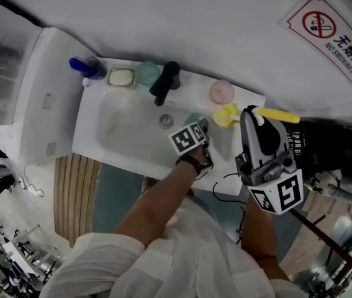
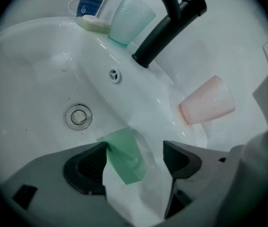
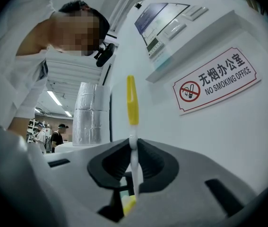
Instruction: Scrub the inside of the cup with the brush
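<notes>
The cup, translucent green, sits between the jaws of the left gripper, in front of the black faucet and over the white sink. In the left gripper view the left pad touches the cup's wall. The right pad stands just beside it, so the jaws are fairly wide around the cup. The cup slants between the pads with its long axis tilted, its upper end towards the drain. Which end is the mouth cannot be told.

In the head view the person's left forearm reaches forward from a white sleeve. It is bare, with a dark band at the wrist, and carries that gripper low over the sink's front rim, below the faucet.

The right gripper is held to the right of the faucet, beyond the sink's right edge. Its marker cube is towards the camera and its jaws point towards the wall. Its jaws are pinched narrow on the thin white shaft of the brush.

The brush lies crosswise to that gripper. In the head view its long axis runs roughly level, with the yellow head towards the faucet side, just beside the cup. The yellow handle points away from the faucet.

A pink cup stands on the rim right of the faucet. A teal cup and a soap stand on its left.
</notes>
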`<action>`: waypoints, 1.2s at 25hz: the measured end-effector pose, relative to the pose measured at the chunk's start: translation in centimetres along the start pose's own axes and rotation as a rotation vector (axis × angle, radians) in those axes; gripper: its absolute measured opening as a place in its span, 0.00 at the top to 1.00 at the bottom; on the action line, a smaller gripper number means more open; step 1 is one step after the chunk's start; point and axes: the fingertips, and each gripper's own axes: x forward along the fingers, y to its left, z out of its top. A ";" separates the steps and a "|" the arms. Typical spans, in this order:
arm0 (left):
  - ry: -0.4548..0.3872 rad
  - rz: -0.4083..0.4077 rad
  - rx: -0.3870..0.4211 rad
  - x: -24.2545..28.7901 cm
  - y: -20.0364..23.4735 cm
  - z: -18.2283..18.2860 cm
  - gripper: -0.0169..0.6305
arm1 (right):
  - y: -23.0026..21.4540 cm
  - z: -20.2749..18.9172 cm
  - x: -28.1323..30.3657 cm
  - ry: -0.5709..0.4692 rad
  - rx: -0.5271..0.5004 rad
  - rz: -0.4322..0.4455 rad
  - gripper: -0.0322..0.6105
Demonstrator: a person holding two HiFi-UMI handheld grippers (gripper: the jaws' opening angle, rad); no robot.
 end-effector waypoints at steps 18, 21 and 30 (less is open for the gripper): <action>0.118 0.154 0.081 3.7 4.9 -1.5 0.50 | -1.6 -0.4 -1.3 0.017 0.019 -0.036 0.89; 0.131 0.153 0.103 3.4 5.3 -1.4 0.51 | -1.7 -0.3 -1.4 0.018 0.021 -0.045 0.89; 0.150 0.048 0.190 1.1 4.7 -1.3 0.52 | -0.5 0.3 -1.3 0.001 0.019 -0.046 0.89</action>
